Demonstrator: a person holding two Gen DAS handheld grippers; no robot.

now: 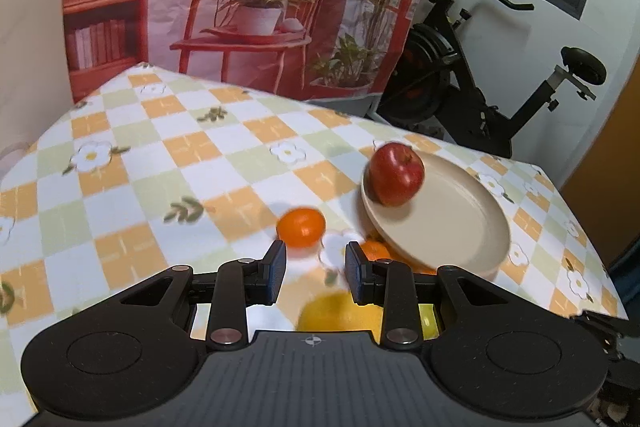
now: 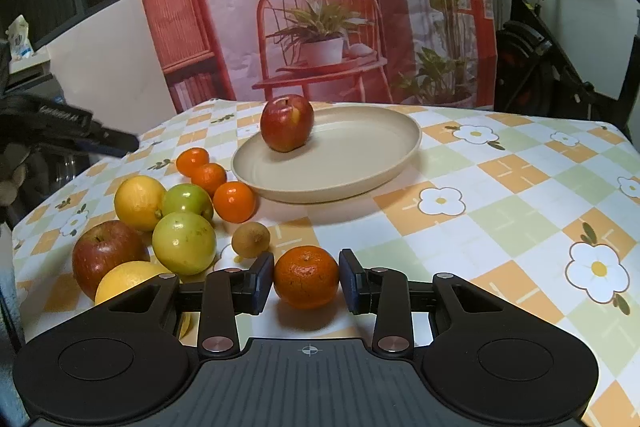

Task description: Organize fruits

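The right gripper (image 2: 306, 281) has its jaws clenched on a small, dimpled orange mandarin (image 2: 306, 277) resting on the checked, flower-print surface (image 2: 500, 211), in front of the shallow beige plate (image 2: 400, 143). Its rounded, waxy skin could slip from the flat pads if lifted too quickly. The left gripper (image 1: 315, 273) has its jaws narrowed on nothing. On the plate's left side sits a glossy red apple (image 2: 286, 123); bump the rim and it may roll off.

Table under a checked orange, green and white floral cloth (image 2: 500, 187), bearing a round beige plate (image 2: 360, 163), loose tangerines (image 2: 234, 202), lemons (image 2: 138, 202), green apples (image 2: 184, 242), a red apple (image 2: 105, 254) and a brown kiwi (image 2: 251, 239).
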